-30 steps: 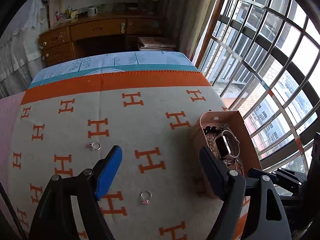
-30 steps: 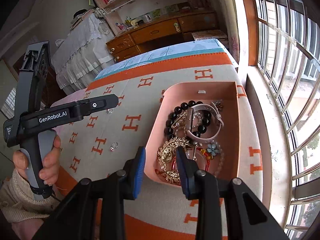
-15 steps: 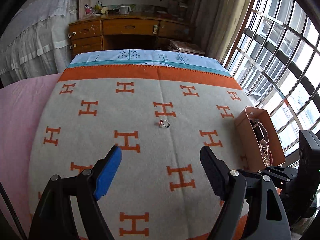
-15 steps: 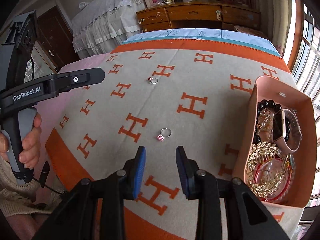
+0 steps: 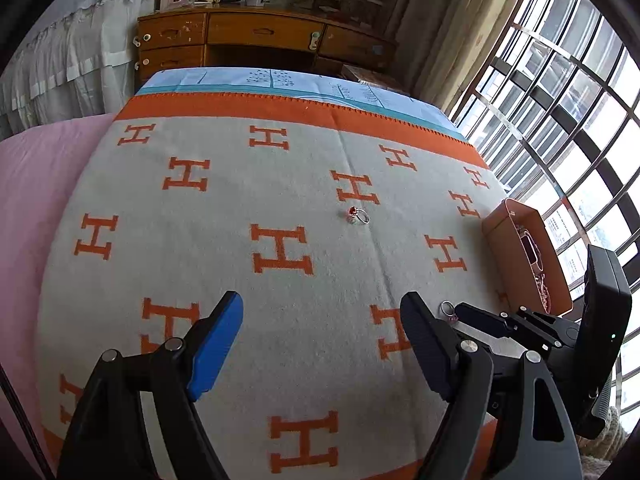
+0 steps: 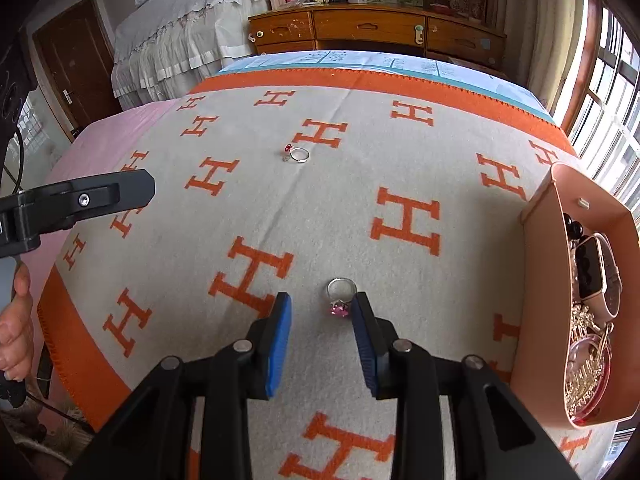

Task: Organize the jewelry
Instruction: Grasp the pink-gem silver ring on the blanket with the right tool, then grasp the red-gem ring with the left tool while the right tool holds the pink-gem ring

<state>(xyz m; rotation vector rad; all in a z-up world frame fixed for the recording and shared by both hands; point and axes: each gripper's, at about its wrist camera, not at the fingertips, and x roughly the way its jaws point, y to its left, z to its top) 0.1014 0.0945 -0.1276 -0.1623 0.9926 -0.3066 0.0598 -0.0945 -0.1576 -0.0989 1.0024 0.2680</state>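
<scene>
Pink ring sits right by the right gripper's tips

The right gripper (image 6: 320,320) is partly open and holds nothing; the pink ring (image 6: 341,298) lies on the blanket (image 6: 400,152) just ahead, close to its right finger. The left gripper (image 5: 320,328) is wide open and farther off. The red ring (image 6: 296,153) lies far ahead, and the box (image 6: 536,264) is off to the right
</scene>
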